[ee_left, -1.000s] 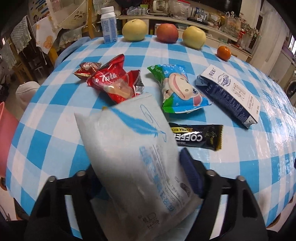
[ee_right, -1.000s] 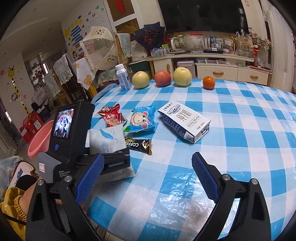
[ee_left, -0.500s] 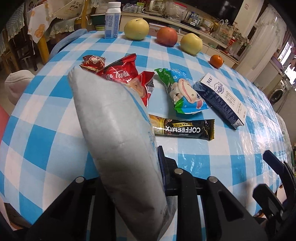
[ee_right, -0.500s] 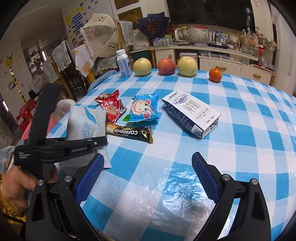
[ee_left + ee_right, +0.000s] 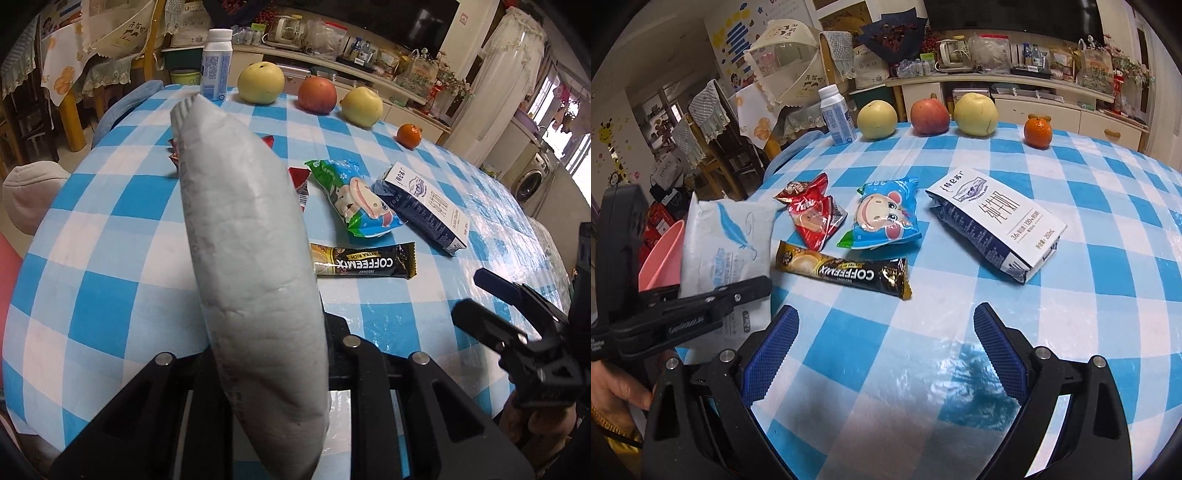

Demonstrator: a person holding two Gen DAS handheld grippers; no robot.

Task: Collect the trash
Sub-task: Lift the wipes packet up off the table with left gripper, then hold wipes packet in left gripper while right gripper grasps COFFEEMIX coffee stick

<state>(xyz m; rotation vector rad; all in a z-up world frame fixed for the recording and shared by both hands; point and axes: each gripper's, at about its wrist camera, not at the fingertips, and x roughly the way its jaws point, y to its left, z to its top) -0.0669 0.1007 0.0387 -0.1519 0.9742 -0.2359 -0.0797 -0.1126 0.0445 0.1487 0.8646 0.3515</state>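
since a second ago the white tissue pack (image 5: 251, 266) has left the tablecloth and turned: it lay flat with its feather print facing up, and now it stands on edge in the left gripper (image 5: 273, 373), which is clenched on its lower end. its long axis runs up and away from the fingers, slightly tilted, with the crimped far end pointing toward the milk bottle (image 5: 216, 66) at the back of the table (image 5: 110, 236). from the right wrist view the same pack hangs at the table's left edge, printed face toward that camera, above a pink basin (image 5: 661, 254). the right gripper (image 5: 882, 354) is released, its blue pads spread wide over bare checked cloth with nothing between them. just beyond it lies the coffee mix sachet (image 5: 846, 273), long axis across the view, slanting down to the right. behind that sit a red snack wrapper (image 5: 816, 214), a blue cartoon snack bag (image 5: 882, 218) and a flattened milk carton (image 5: 997, 221) lying on its side, its long axis slanting away to the left. two pears, an apple and a small orange (image 5: 1038, 131) line the far edge.
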